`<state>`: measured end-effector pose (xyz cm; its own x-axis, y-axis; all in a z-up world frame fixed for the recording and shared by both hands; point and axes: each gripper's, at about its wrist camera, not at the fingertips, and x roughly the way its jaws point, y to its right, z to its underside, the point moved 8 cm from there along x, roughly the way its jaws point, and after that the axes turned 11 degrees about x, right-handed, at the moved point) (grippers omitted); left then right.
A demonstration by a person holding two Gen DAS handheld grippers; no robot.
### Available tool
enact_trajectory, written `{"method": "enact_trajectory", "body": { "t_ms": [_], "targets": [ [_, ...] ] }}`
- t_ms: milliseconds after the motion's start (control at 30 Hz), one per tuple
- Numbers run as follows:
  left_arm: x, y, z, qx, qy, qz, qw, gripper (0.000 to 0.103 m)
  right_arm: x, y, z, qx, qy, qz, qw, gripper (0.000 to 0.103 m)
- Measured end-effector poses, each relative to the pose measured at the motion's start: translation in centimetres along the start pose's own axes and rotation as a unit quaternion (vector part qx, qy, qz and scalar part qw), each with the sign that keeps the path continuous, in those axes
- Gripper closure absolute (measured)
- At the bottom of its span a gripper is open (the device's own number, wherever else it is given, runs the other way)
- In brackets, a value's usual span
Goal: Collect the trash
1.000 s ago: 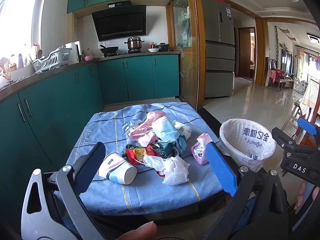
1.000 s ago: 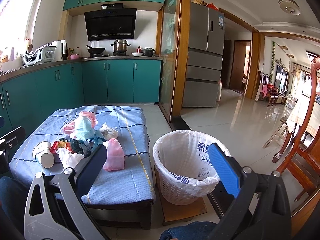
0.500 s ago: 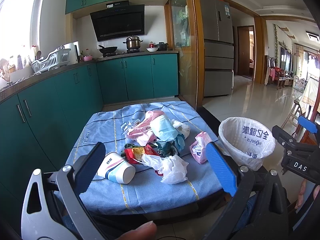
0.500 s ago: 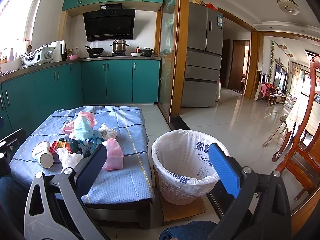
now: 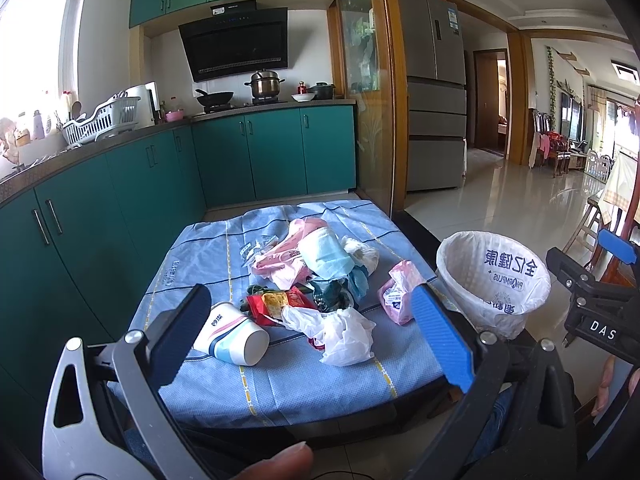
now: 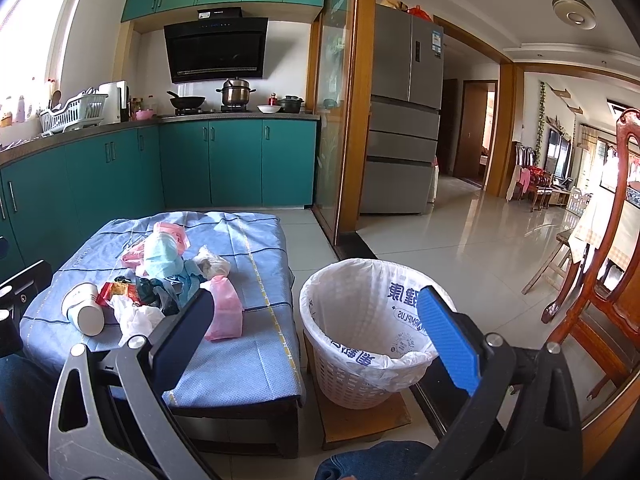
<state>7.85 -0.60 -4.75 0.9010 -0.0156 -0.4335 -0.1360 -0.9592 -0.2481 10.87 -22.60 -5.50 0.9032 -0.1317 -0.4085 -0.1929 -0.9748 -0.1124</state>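
While both tongs hung wide open and empty, the left gripper (image 5: 310, 328) faced the trash heap (image 5: 316, 276) on the blue-clothed table (image 5: 208, 256), and the right gripper (image 6: 316, 330) faced the lined bin (image 6: 360, 320) just right of it. Best to pinch the near white bag (image 5: 344, 332) at its bunched middle, since loose film slips.

A paper cup (image 5: 232, 334) lies at the table's (image 5: 200, 264) near-left edge, trash pile (image 5: 316, 276) centre, lined basket (image 5: 494, 280) beside the right edge.
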Motion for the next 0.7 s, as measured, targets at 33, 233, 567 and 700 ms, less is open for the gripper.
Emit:
{"method": "enact_trajectory", "body": {
  "t_ms": [33, 233, 567, 700],
  "targets": [
    [0.03, -0.01, -0.02, 0.0, 0.0, 0.0, 1.0, 0.003, -0.01, 0.02, -0.01, 0.0, 0.0, 0.0, 1.0, 0.003],
    [0.05, 0.12, 0.06, 0.002, -0.001, 0.001, 1.0, 0.003, -0.02, 0.1, 0.04, -0.001, 0.0, 0.001, 1.0, 0.003],
    [0.39, 0.38, 0.59, 0.003, -0.005, 0.002, 1.0, 0.003, -0.15, 0.32, 0.21, 0.001, -0.001, 0.002, 1.0, 0.003],
    [0.38, 0.4, 0.66, 0.003, -0.005, 0.002, 1.0, 0.003, -0.15, 0.32, 0.27, 0.002, -0.001, 0.003, 1.0, 0.003]
  ]
}}
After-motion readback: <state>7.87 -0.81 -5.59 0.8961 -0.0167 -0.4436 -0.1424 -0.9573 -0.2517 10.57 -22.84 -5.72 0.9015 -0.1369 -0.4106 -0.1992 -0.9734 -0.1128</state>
